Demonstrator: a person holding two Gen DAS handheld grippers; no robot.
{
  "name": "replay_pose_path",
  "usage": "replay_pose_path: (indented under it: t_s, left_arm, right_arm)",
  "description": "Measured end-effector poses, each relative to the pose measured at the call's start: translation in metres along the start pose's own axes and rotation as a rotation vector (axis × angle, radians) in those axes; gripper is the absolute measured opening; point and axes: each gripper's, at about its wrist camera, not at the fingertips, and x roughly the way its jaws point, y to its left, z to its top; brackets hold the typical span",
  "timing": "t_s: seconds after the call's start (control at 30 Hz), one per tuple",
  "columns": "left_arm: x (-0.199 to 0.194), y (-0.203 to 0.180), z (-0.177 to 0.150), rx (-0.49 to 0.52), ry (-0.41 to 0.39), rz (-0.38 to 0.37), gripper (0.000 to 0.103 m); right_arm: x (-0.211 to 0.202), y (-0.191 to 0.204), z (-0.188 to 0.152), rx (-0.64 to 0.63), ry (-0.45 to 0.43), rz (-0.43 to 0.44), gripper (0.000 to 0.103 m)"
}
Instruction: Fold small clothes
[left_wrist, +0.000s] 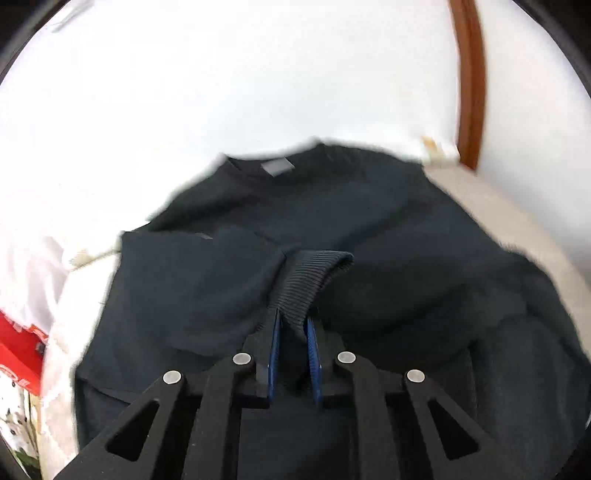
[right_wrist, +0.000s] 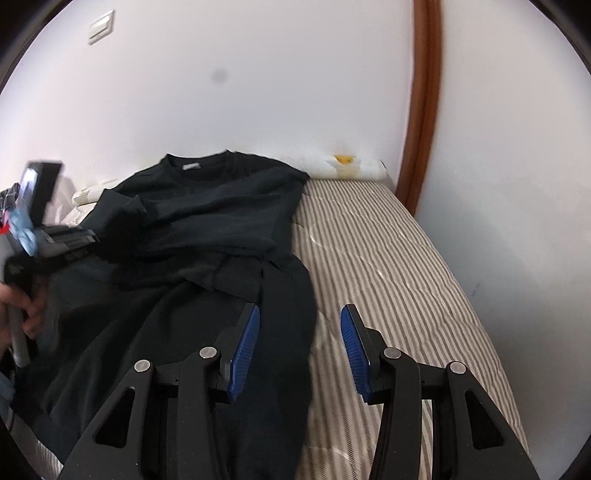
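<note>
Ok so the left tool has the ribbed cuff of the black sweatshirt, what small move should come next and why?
Probably carry the ribbed cuff across toward the sweatshirt's middle and lay it flat. The left tool is shut on that cuff, holding it above the body fabric, so the sleeve looks mid-fold. The right tool is open over the sweatshirt's edge on the striped mattress, holding nothing.

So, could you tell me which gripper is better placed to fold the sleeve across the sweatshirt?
Left: the left gripper already pinches the ribbed cuff; the right gripper hangs open.
</note>
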Motion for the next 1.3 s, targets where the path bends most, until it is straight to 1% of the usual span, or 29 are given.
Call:
replay_pose_path:
  t_s: [0.07,0.13,0.23,0.27,0.33,0.4,0.47,0.63,0.67,0.73,0.77,0.8,0.83,0.87,0.9,0.97,1.0,1.07,1.17,1.23,1.27,1.3]
  left_arm:
    - [-0.014,0.028,0.006,-0.053,-0.027,0.011,0.013]
    - [-0.027,0.065,0.012,-0.110,-0.057,0.034,0.013]
    - [-0.032,0.115,0.013,-0.176,-0.069,0.072,0.012]
    - [-0.030,0.134,0.011,-0.205,-0.061,0.077,0.010]
    - [-0.024,0.163,0.004,-0.258,-0.039,0.080,0.010]
    - [-0.020,0.190,-0.009,-0.319,-0.017,0.083,0.007]
    - [-0.010,0.217,-0.024,-0.374,0.015,0.085,0.007]
    - [0.003,0.251,-0.056,-0.440,0.067,0.116,0.007]
    - [0.006,0.255,-0.059,-0.453,0.077,0.106,0.007]
    - [0.015,0.259,-0.066,-0.482,0.092,0.059,0.007]
    - [0.018,0.259,-0.067,-0.482,0.101,0.044,0.009]
    - [0.021,0.255,-0.068,-0.463,0.108,0.023,0.015]
    - [0.024,0.252,-0.067,-0.441,0.108,0.008,0.022]
    - [0.024,0.246,-0.066,-0.413,0.108,-0.002,0.044]
    - [0.025,0.239,-0.064,-0.376,0.103,-0.008,0.062]
    - [0.026,0.222,-0.061,-0.288,0.086,-0.007,0.063]
    - [0.029,0.213,-0.060,-0.237,0.087,0.011,0.063]
    - [0.035,0.203,-0.058,-0.181,0.099,0.028,0.063]
    - [0.050,0.193,-0.055,-0.127,0.123,0.093,0.063]
    - [0.055,0.192,-0.053,-0.119,0.116,0.107,0.063]
    - [0.057,0.192,-0.052,-0.122,0.114,0.109,0.061]
    - [0.058,0.192,-0.050,-0.130,0.110,0.103,0.050]
  right_arm:
    - [-0.001,0.011,0.010,-0.017,-0.015,0.012,0.045]
    - [0.003,0.022,0.021,-0.023,-0.020,0.033,0.046]
    - [0.010,0.039,0.035,-0.047,-0.028,0.031,0.046]
    - [0.014,0.045,0.040,-0.057,-0.028,0.030,0.046]
    - [0.023,0.056,0.048,-0.067,-0.018,0.027,0.046]
    - [0.030,0.063,0.052,-0.072,-0.009,0.028,0.045]
    - [0.038,0.069,0.056,-0.078,0.003,0.029,0.045]
    - [0.066,0.080,0.060,-0.106,0.037,0.004,0.047]
    - [0.072,0.082,0.059,-0.116,0.047,0.002,0.050]
    - [0.085,0.087,0.057,-0.135,0.071,0.004,0.053]
    - [0.090,0.089,0.056,-0.147,0.080,0.010,0.053]
    - [0.096,0.092,0.054,-0.162,0.089,0.015,0.054]
    - [0.101,0.095,0.053,-0.174,0.096,0.015,0.054]
    - [0.106,0.098,0.051,-0.186,0.103,0.017,0.056]
    - [0.112,0.101,0.049,-0.197,0.111,0.027,0.057]
    - [0.120,0.105,0.045,-0.217,0.123,0.034,0.063]
    - [0.124,0.106,0.044,-0.226,0.128,0.028,0.063]
    - [0.133,0.108,0.041,-0.243,0.143,0.018,0.064]
    - [0.143,0.111,0.038,-0.279,0.149,0.001,0.064]
    - [0.145,0.113,0.038,-0.295,0.136,-0.009,0.064]
    - [0.146,0.115,0.038,-0.303,0.127,-0.013,0.062]
    - [0.146,0.115,0.038,-0.314,0.116,-0.018,0.058]
